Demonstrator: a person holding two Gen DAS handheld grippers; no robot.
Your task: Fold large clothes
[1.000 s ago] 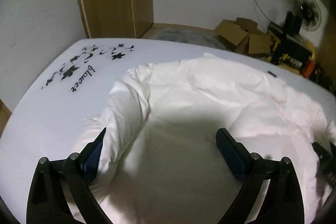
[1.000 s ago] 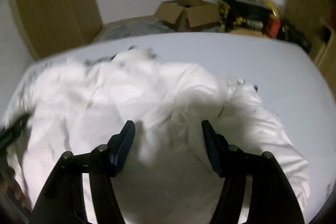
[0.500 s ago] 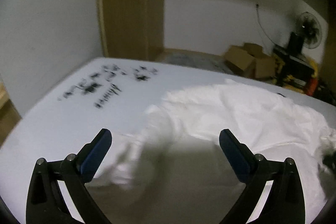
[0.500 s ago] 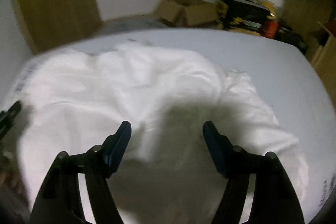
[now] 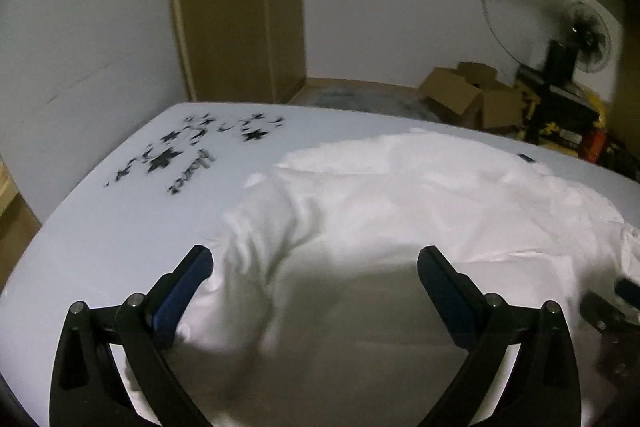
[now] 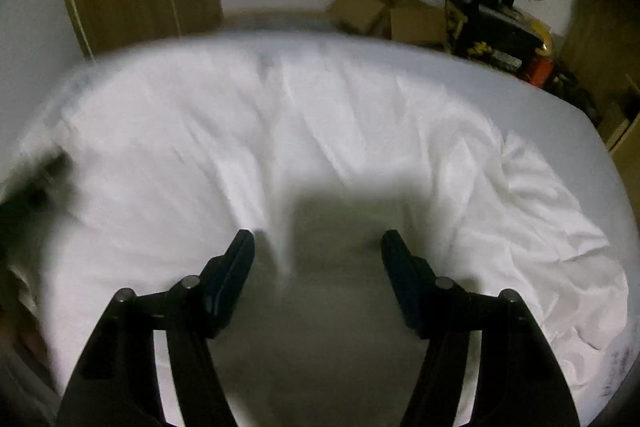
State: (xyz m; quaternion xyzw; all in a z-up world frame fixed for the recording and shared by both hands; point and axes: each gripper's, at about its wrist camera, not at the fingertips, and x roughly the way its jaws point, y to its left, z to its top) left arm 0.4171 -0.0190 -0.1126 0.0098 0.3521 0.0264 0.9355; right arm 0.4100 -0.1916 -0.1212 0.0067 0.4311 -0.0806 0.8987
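A large white garment (image 5: 400,203) lies spread and wrinkled on a white table (image 5: 120,227); it also fills the right wrist view (image 6: 320,131). My left gripper (image 5: 316,267) is open and empty, hovering just above the garment's near left part. My right gripper (image 6: 318,247) is open and empty above the garment's near middle. The right gripper shows blurred at the right edge of the left wrist view (image 5: 616,307), and the left gripper is a dark blur at the left edge of the right wrist view (image 6: 44,179).
The table has a black flower print (image 5: 168,155) at its far left. Behind it stand a wooden cabinet (image 5: 236,3), cardboard boxes (image 5: 468,99), a fan (image 5: 588,35) and dark clutter (image 6: 500,35) on the floor.
Both grippers have pulled back and tilted up, so more of the room shows. The garment now lies flatter and more spread out than a second ago. Both stay open.
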